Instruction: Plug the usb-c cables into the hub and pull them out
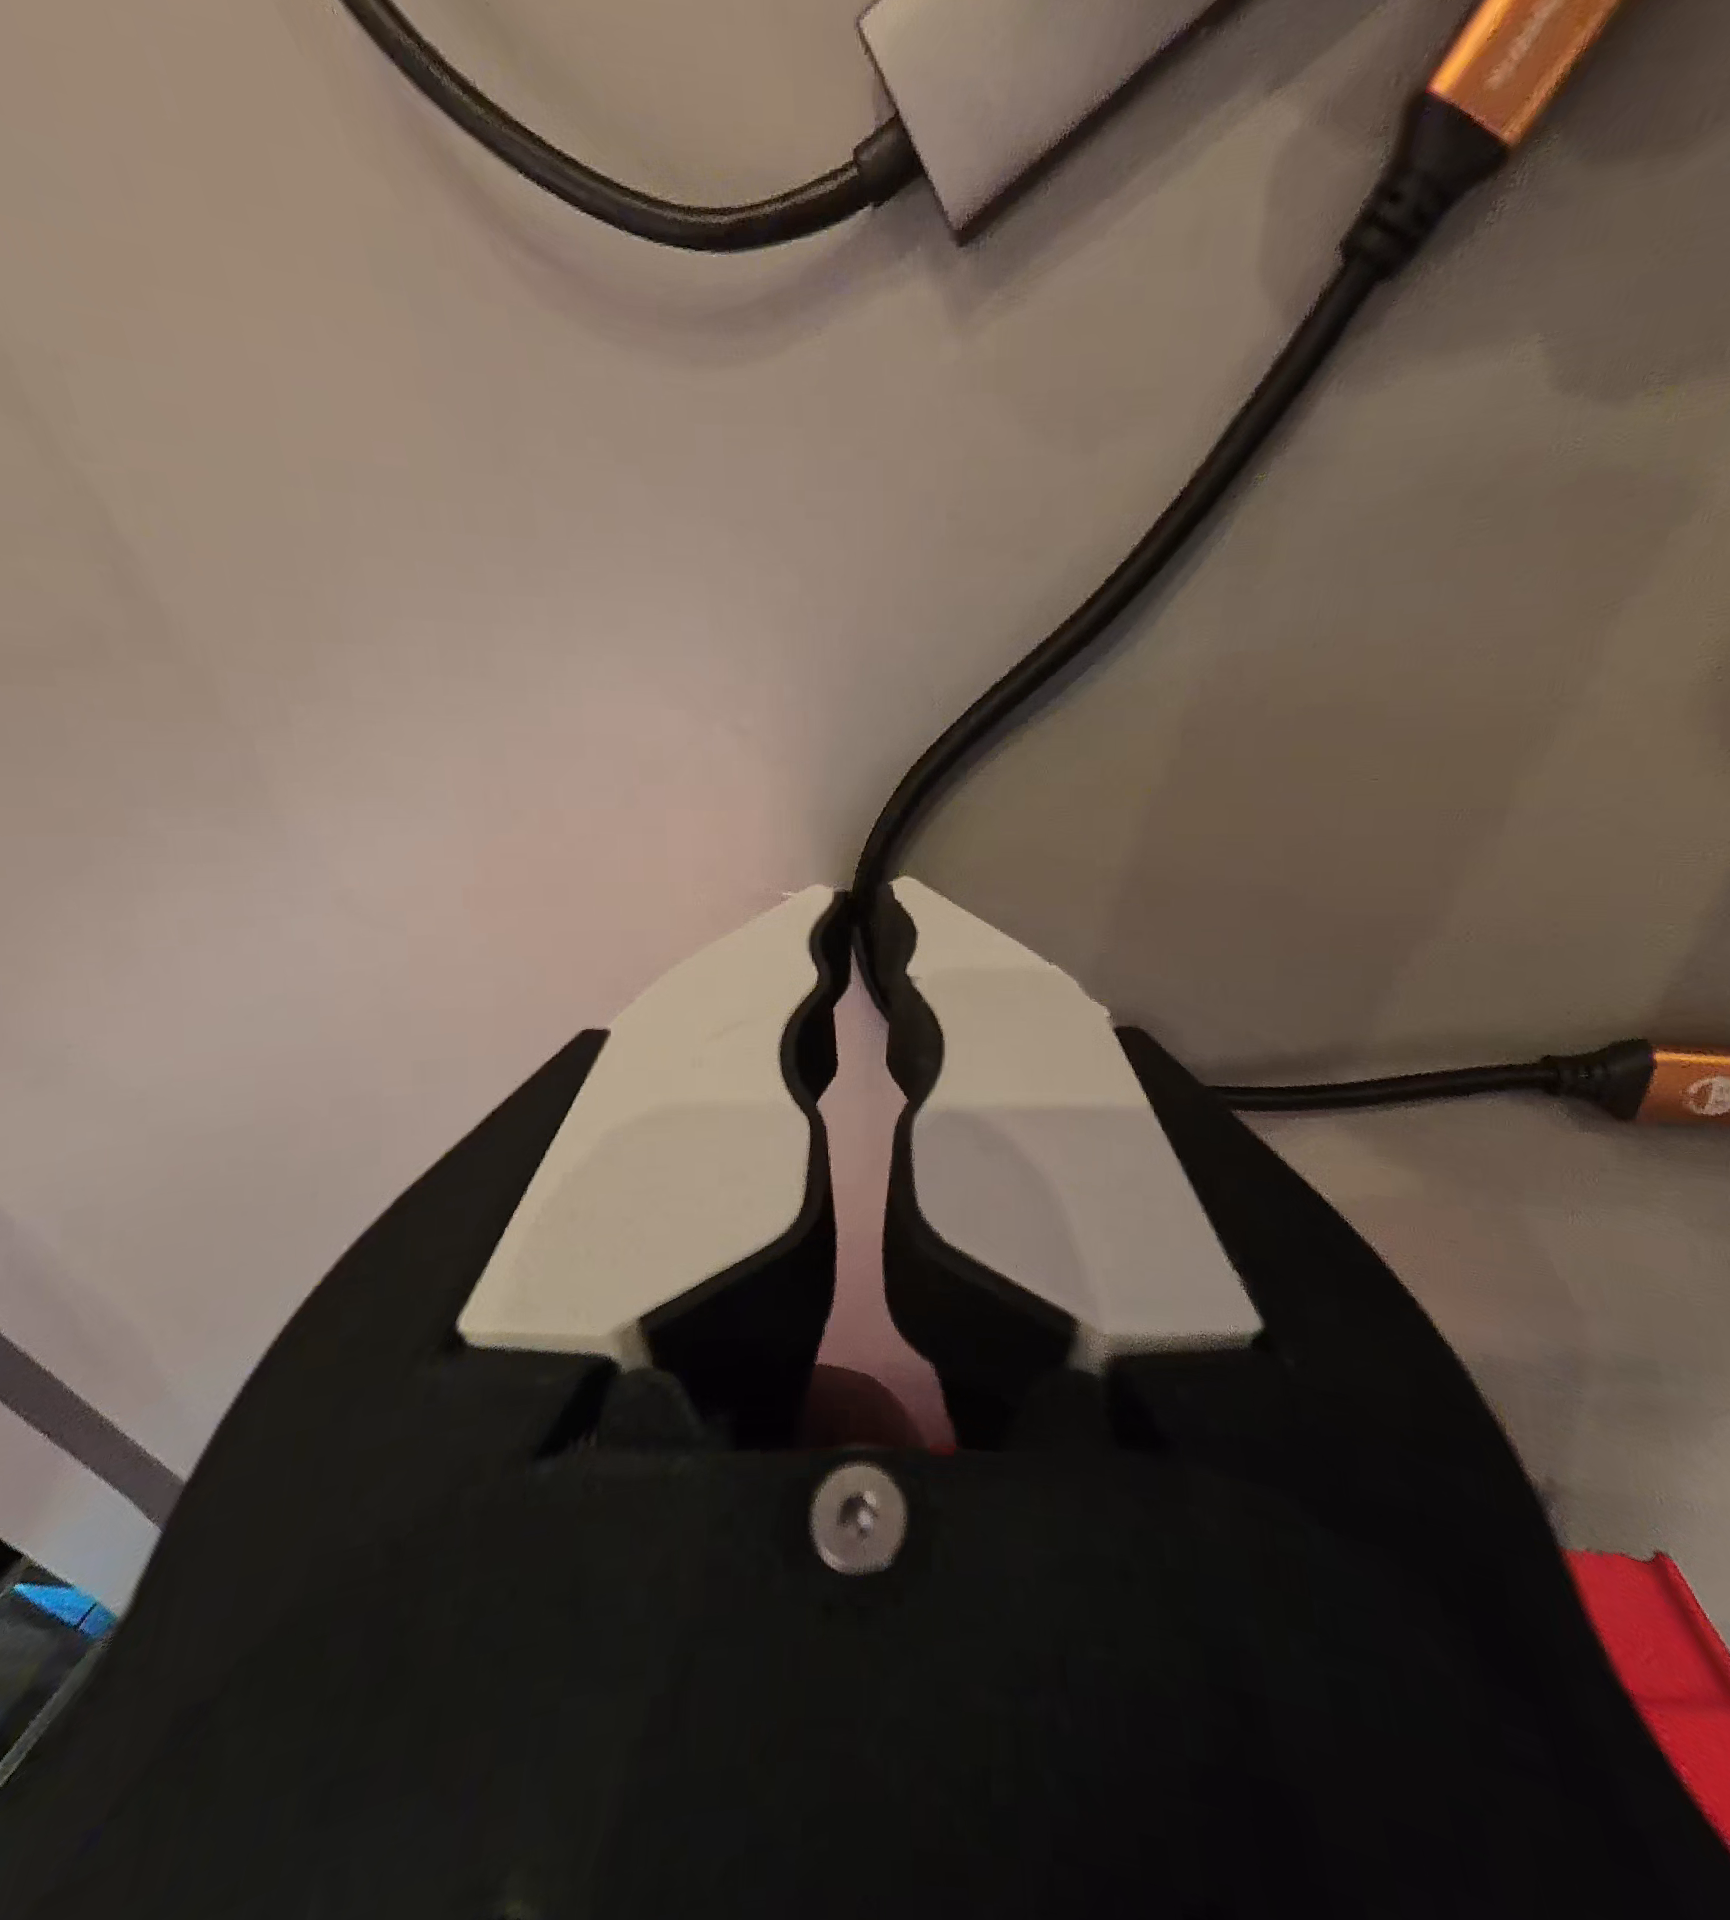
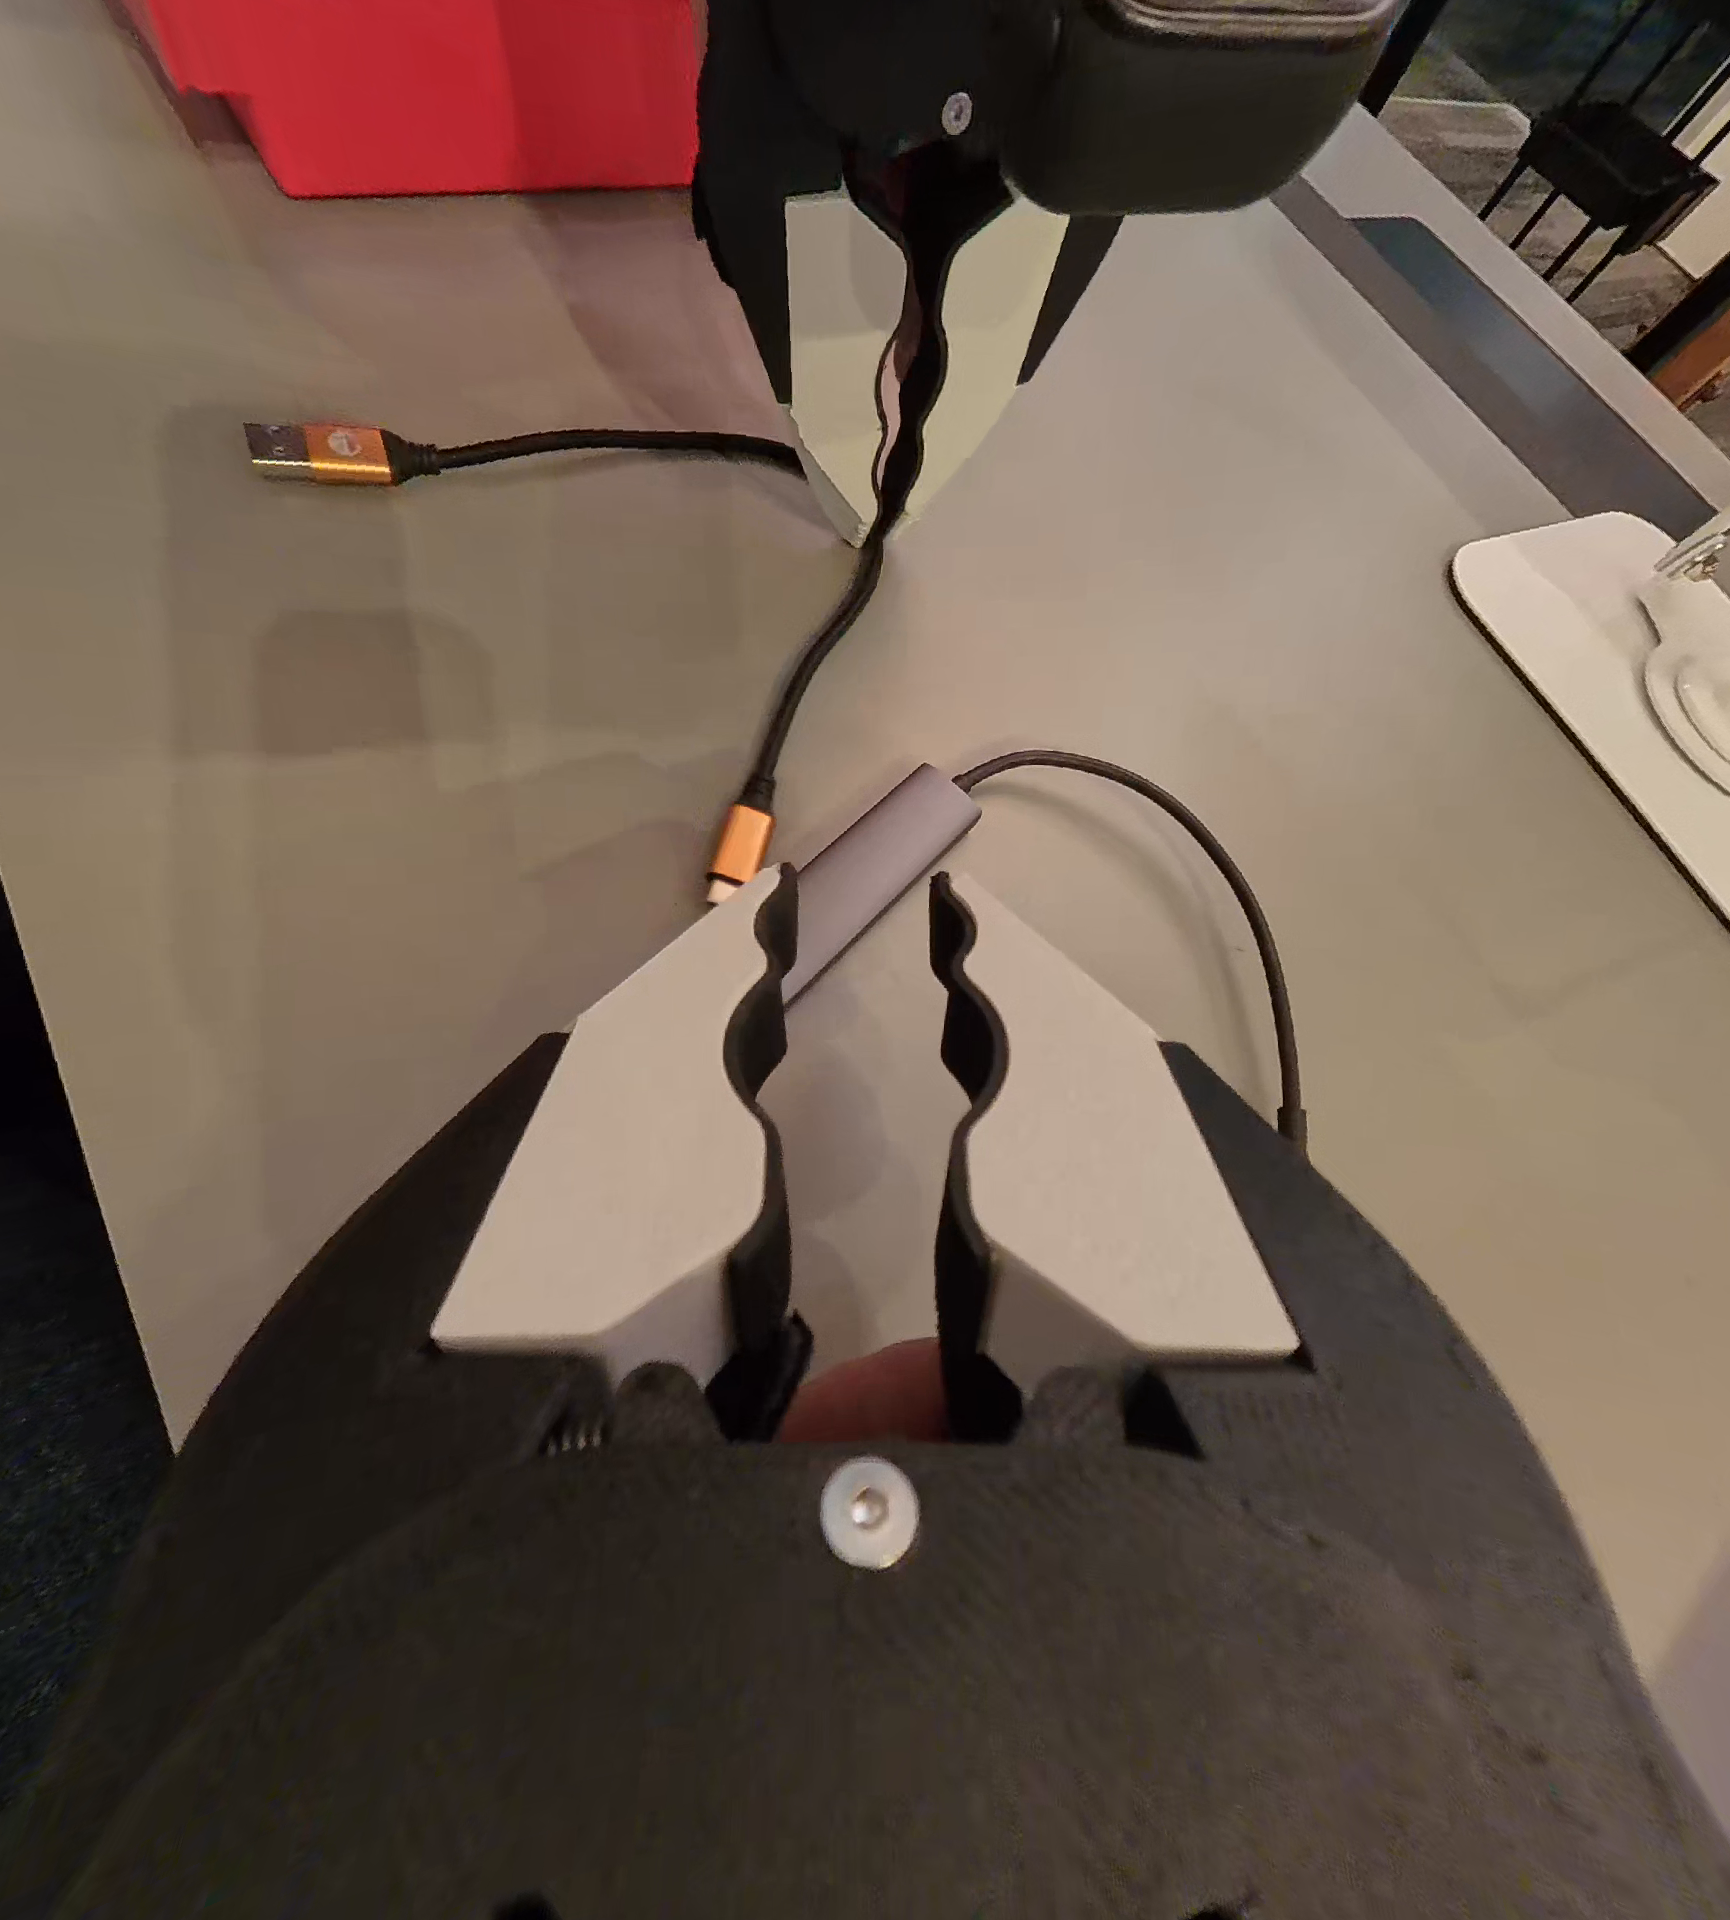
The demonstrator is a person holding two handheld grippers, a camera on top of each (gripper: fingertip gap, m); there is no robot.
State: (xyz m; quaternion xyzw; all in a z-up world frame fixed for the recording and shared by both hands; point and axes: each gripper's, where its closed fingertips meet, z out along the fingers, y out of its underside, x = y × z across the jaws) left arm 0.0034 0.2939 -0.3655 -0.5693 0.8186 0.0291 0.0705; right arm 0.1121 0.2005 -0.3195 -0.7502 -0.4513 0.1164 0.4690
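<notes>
My left gripper (image 1: 866,894) is shut on the black cable (image 1: 1152,540), partway along it and low over the table. The cable's orange USB-C plug (image 1: 1505,73) lies unplugged beside the grey hub (image 1: 965,125). Its orange USB-A plug (image 1: 1723,1081) lies to the right. In the right wrist view my right gripper (image 2: 861,883) is closed on the hub (image 2: 871,873), which lies slantwise between the pads. The USB-C plug (image 2: 739,847) rests just left of the hub, its tip behind my left finger. The left gripper (image 2: 882,520) shows farther off, pinching the cable.
The hub's own dark cable (image 2: 1245,894) loops to the right of my right gripper. A red box (image 2: 445,94) stands at the far left. A white stand base (image 2: 1619,727) sits at the right. The table's edge (image 2: 1463,281) runs behind it. My hands' fingertips stand some 15 cm from each other.
</notes>
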